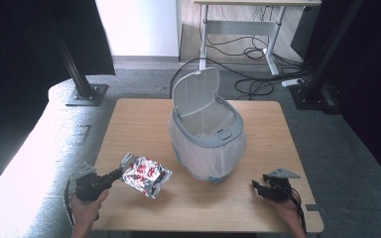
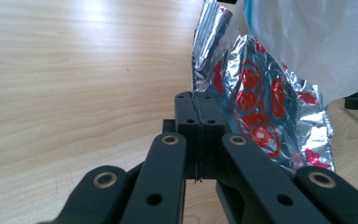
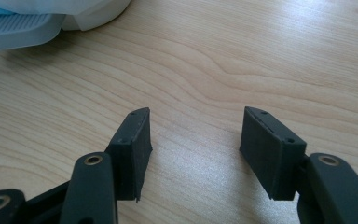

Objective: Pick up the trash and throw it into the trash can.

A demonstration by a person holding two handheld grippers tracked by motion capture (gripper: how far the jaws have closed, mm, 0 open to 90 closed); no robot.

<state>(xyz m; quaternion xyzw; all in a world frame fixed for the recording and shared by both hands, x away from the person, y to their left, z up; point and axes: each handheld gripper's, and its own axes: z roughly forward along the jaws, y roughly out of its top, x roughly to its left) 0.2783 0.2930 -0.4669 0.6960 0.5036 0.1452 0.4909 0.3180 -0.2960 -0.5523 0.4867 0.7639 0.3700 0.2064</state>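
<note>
A crinkled silver foil bag [image 1: 146, 174] with red print lies on the wooden table [image 1: 139, 119], front left of the bin. My left gripper [image 1: 119, 173] is shut on the bag's left edge. In the left gripper view the jaws [image 2: 198, 105] are pressed together with a thin strip of foil between them, and the rest of the bag [image 2: 261, 107] spreads out beyond. A grey bin [image 1: 226, 135] with a white liner stands mid-table, its lid [image 1: 197, 89] tipped up and back. My right gripper [image 1: 254, 186] rests near the front right of the table, open [image 3: 196, 135], with bare wood between its pads.
The bin's white liner [image 2: 307, 37] hangs just right of the foil bag, and its base [image 3: 28, 23] lies beyond my right gripper. Off the table's far edge are a desk frame [image 1: 238, 29], floor cables [image 1: 258, 84] and black stands [image 1: 82, 84].
</note>
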